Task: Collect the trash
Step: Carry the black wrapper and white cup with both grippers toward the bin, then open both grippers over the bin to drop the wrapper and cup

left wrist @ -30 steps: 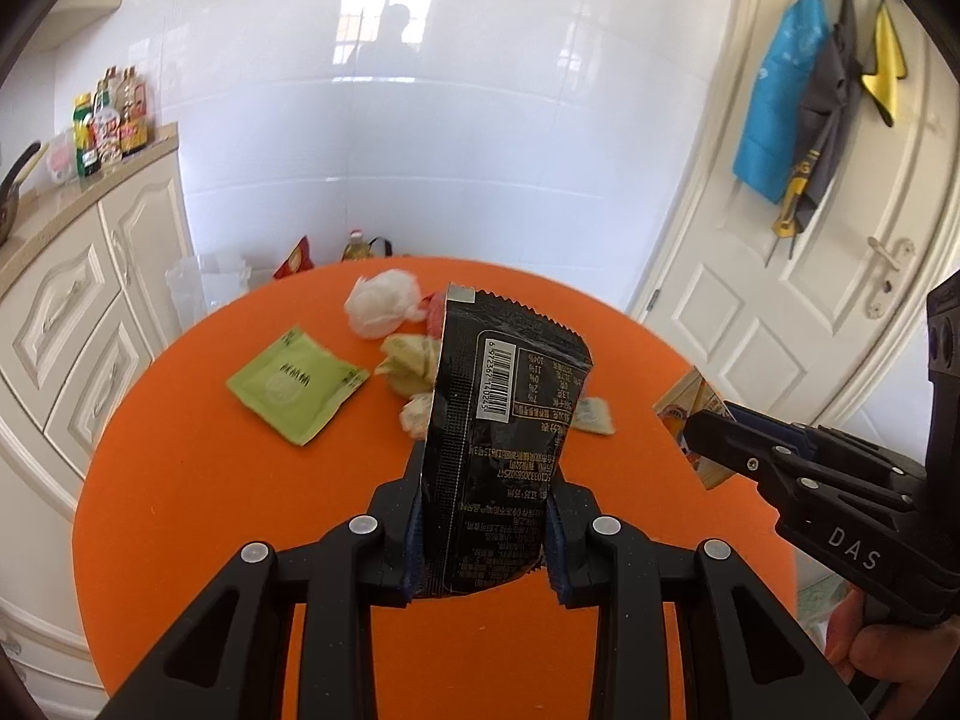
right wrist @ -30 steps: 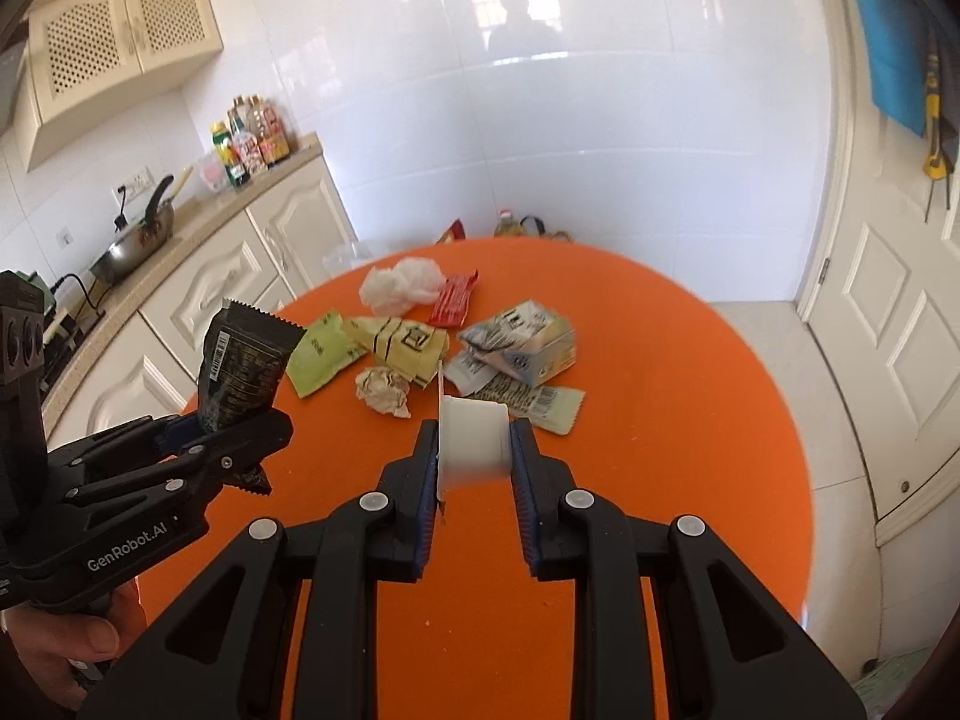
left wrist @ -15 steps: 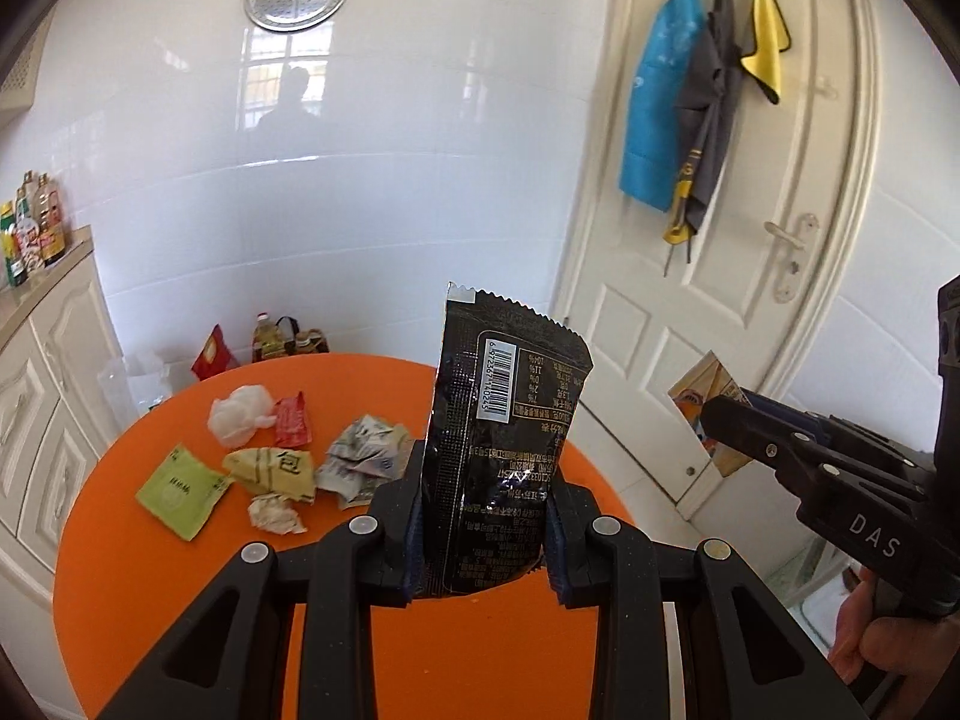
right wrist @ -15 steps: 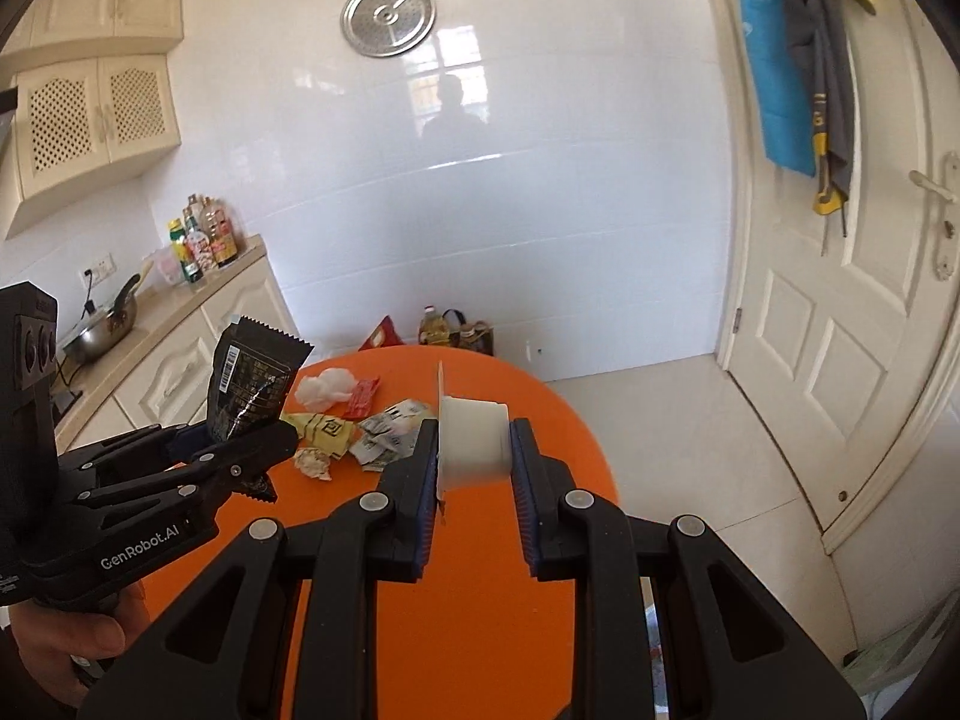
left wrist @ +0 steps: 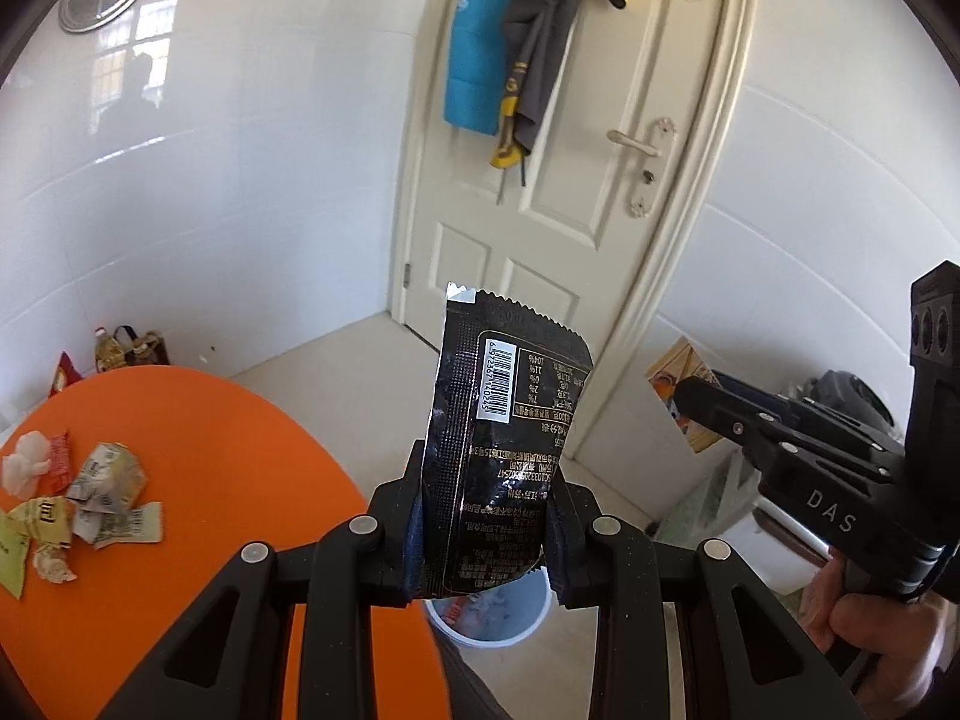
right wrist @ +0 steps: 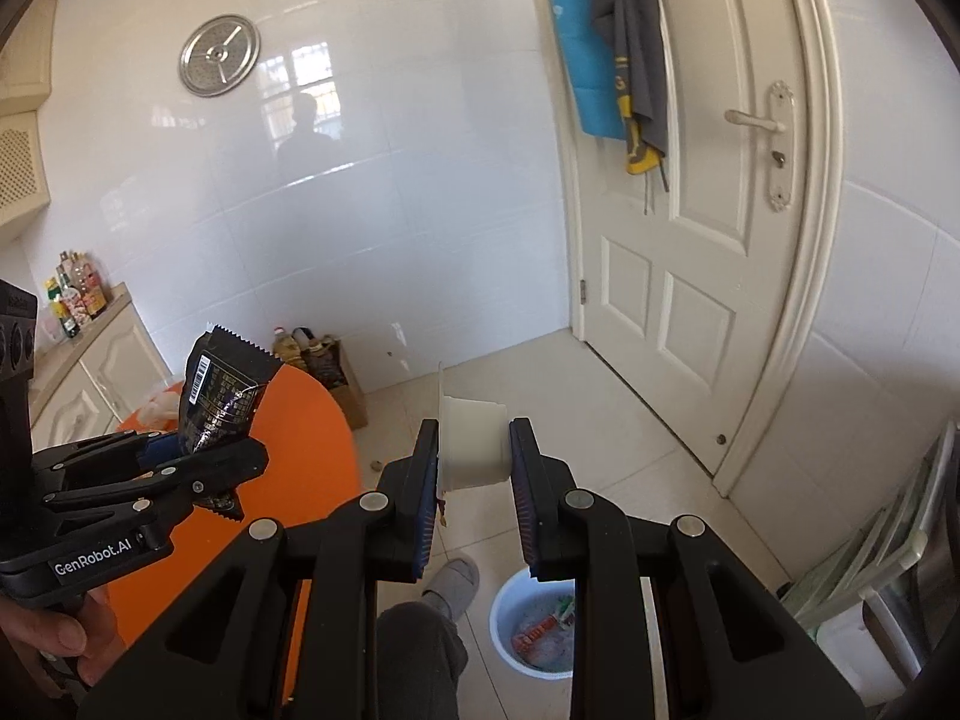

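Observation:
My left gripper is shut on a black snack wrapper that stands upright between its pads; the same wrapper shows at the left of the right wrist view. My right gripper is shut on a small white plastic cup with its foil lid peeled up. Both grippers hang past the edge of the round orange table. A pale blue trash bin with some wrappers inside stands on the floor below them; the bin's rim peeks out under the black wrapper.
Several wrappers and crumpled papers lie on the table's left part. A person's leg and grey slipper stand beside the bin. A white door with hanging aprons is ahead. A box of bottles sits by the wall.
Both grippers swung right, off the table and toward the door, each keeping its item. The table slid to the left of both views and the trash bin came into sight below.

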